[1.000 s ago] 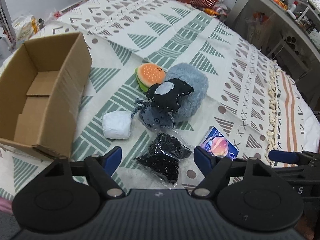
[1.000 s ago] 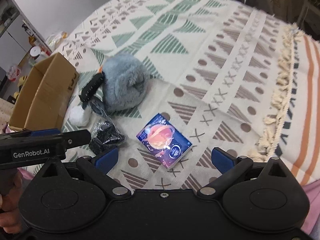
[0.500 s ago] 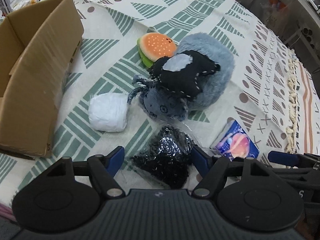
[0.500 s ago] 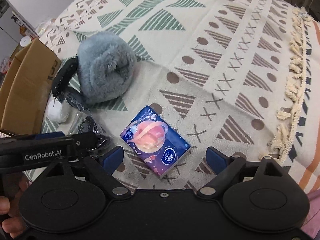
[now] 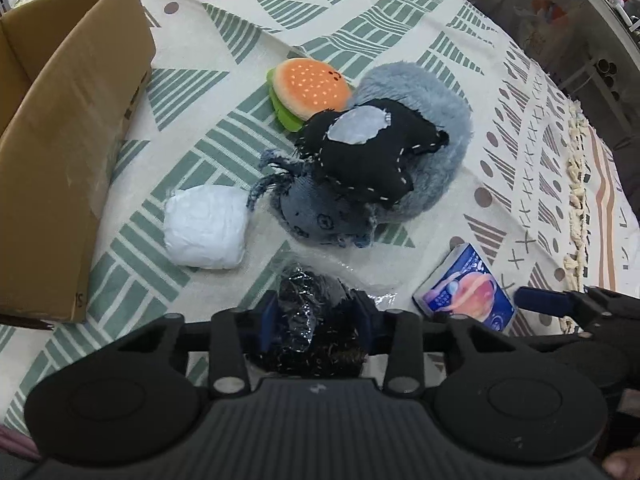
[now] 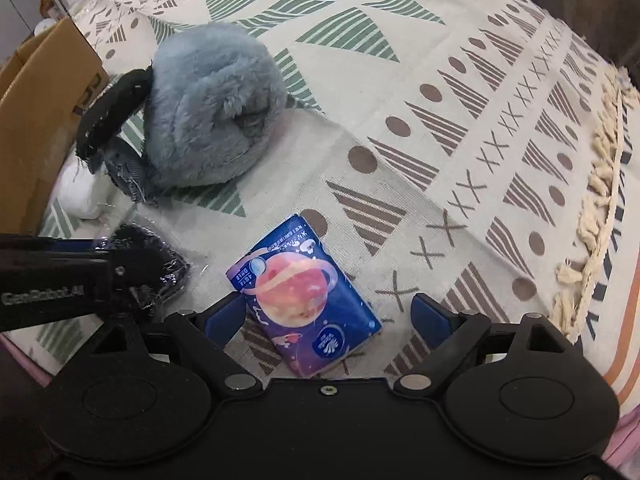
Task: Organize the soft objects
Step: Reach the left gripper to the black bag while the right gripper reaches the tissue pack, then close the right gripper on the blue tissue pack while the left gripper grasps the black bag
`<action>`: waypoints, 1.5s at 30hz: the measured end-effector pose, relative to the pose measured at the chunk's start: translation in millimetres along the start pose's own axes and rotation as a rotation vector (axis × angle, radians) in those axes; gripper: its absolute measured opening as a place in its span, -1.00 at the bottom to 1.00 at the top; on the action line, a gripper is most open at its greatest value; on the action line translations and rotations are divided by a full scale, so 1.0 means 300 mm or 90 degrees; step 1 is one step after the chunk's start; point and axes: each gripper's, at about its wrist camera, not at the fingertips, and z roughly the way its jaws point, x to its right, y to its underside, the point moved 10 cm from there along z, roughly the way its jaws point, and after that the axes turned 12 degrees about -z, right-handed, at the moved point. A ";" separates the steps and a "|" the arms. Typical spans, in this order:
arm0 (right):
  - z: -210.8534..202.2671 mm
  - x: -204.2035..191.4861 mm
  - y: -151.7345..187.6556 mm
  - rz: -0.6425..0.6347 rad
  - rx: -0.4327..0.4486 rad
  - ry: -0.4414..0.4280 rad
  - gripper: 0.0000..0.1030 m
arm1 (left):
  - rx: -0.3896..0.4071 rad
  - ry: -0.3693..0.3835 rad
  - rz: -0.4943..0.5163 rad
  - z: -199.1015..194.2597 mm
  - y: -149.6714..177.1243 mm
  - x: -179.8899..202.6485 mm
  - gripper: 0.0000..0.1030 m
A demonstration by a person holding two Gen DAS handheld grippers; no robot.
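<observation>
Left gripper [image 5: 316, 316] clamps the black bag [image 5: 316, 320]; right gripper [image 6: 326, 316] gapes around the tissue pack [image 6: 304, 296]; toys remain outside the box [image 5: 72, 140]

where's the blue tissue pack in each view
Left wrist: tissue pack at lower right, just left of the right gripper's blue fingertip.
Right wrist: tissue pack at bottom centre, between the open right gripper fingers.
Shared landmark: the grey plush, up and to the left of the pack in both.
</observation>
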 end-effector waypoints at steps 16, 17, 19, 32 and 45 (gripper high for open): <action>-0.123 -0.015 -0.017 0.027 0.068 -0.012 0.16 | 0.044 0.012 -0.006 -0.159 0.005 -0.024 -0.42; -0.139 -0.020 -0.019 0.027 0.074 -0.010 0.16 | 0.050 0.014 -0.006 -0.173 0.003 -0.025 -0.42; -0.173 -0.027 -0.024 0.027 0.087 -0.008 0.16 | 0.062 0.019 -0.005 -0.202 -0.001 -0.025 -0.42; -0.338 -0.074 -0.050 0.051 0.148 0.033 0.17 | 0.113 0.049 -0.006 -0.352 -0.017 -0.039 -0.43; -0.453 -0.149 -0.130 0.093 0.215 0.036 0.17 | 0.163 0.076 -0.021 -0.486 -0.084 -0.075 -0.43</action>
